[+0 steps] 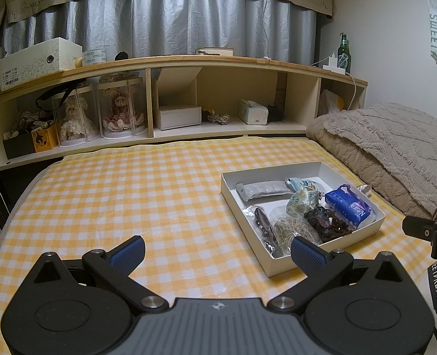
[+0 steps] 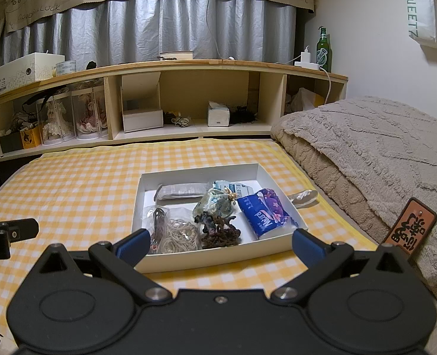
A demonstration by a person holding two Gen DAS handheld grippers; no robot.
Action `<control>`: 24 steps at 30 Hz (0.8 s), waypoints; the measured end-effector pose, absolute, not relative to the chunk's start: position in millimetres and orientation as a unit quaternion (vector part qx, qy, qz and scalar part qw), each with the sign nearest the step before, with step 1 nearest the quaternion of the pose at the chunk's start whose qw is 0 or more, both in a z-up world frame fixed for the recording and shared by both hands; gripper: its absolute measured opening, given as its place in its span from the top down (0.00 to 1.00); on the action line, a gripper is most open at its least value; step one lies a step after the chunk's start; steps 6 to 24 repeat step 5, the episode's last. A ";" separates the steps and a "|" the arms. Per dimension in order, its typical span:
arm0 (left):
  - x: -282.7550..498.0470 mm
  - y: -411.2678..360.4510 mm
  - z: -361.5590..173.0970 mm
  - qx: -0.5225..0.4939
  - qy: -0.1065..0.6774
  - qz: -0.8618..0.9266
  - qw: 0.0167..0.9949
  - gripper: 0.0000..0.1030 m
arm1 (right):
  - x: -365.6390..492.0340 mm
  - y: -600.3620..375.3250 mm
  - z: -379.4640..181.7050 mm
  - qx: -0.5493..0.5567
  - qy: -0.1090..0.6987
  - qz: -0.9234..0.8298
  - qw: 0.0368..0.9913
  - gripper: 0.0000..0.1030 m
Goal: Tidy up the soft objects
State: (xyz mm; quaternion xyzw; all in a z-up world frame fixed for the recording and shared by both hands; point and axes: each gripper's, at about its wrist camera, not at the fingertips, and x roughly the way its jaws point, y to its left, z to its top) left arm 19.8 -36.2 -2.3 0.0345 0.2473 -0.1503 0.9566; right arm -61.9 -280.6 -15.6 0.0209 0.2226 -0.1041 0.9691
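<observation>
Right tongs [image 2: 219,244], wide, before tray [image 2: 199,171].

The right finger [image 1: 307,254] of the left gripper hides the tray's [image 1: 277,269] near corner. In the right wrist view, both fingers [image 2: 132,244] cover the tray's near corners. The other gripper [image 1: 431,232] is cut off at 3 o'clock. The shelf [image 1: 188,62] items' labels are too small to read. The bag [image 2: 419,9] at 1 o'clock is cropped.
</observation>
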 end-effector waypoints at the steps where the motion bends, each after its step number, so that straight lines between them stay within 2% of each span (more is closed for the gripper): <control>1: 19.9 -36.4 -2.3 0.034 0.248 -0.150 0.957 0.00 | -61.9 -280.6 -15.7 0.021 0.223 -0.104 0.969 0.00; 24: 19.9 -36.3 -2.3 0.035 0.249 -0.149 0.957 0.00 | -61.9 -280.7 -15.8 0.021 0.222 -0.104 0.969 0.00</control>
